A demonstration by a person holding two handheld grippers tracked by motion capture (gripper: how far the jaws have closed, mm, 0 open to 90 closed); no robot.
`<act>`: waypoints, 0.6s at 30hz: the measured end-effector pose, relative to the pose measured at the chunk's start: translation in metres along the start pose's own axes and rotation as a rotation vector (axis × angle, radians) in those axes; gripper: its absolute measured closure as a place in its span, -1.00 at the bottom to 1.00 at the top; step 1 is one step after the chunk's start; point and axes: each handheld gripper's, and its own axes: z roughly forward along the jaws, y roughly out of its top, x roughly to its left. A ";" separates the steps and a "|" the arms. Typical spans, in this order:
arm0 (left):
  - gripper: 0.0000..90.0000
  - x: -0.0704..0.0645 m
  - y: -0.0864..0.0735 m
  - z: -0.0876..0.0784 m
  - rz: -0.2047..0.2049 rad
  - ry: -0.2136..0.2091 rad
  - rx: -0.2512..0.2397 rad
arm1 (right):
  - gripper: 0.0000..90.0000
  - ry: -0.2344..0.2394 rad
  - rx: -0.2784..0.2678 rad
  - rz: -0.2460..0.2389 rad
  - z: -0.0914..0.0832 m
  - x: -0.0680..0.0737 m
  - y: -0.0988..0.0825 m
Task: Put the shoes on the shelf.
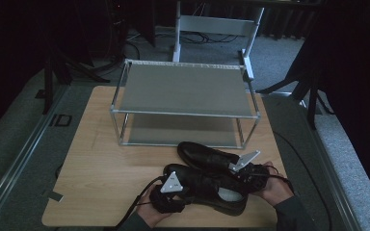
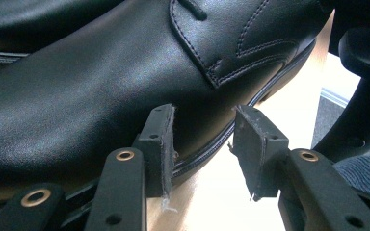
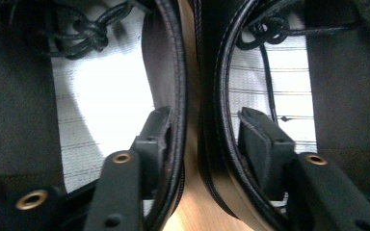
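Note:
Two black leather shoes lie side by side near the wooden table's (image 1: 106,159) front edge, the near shoe (image 1: 207,185) and the far shoe (image 1: 202,155), toes to the left. My left gripper (image 1: 182,191) (image 2: 202,144) is open at the near shoe's (image 2: 101,86) toe side, one pad (image 2: 163,144) against the sole edge and the other over bare table. My right gripper (image 1: 243,179) (image 3: 202,134) is at the heels. One jaw reaches inside each shoe opening, and both inner collar walls (image 3: 173,96) (image 3: 219,96) stand between the jaws. A strip of table still shows between the walls.
A two-tier metal shoe rack (image 1: 185,114) stands on the back half of the table, both shelves bare. Behind it is a white frame (image 1: 212,24) on grey carpet. Bare wood lies left of the shoes.

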 end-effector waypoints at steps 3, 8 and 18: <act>0.31 0.001 0.001 -0.001 -0.006 -0.004 -0.010 | 0.42 0.025 0.011 0.003 0.001 -0.001 0.000; 0.32 0.000 0.002 -0.001 -0.010 0.000 -0.023 | 0.66 0.069 0.026 0.027 0.003 -0.002 0.000; 0.30 -0.005 -0.001 -0.002 -0.010 0.017 -0.010 | 0.77 0.103 -0.025 0.092 0.002 -0.006 -0.003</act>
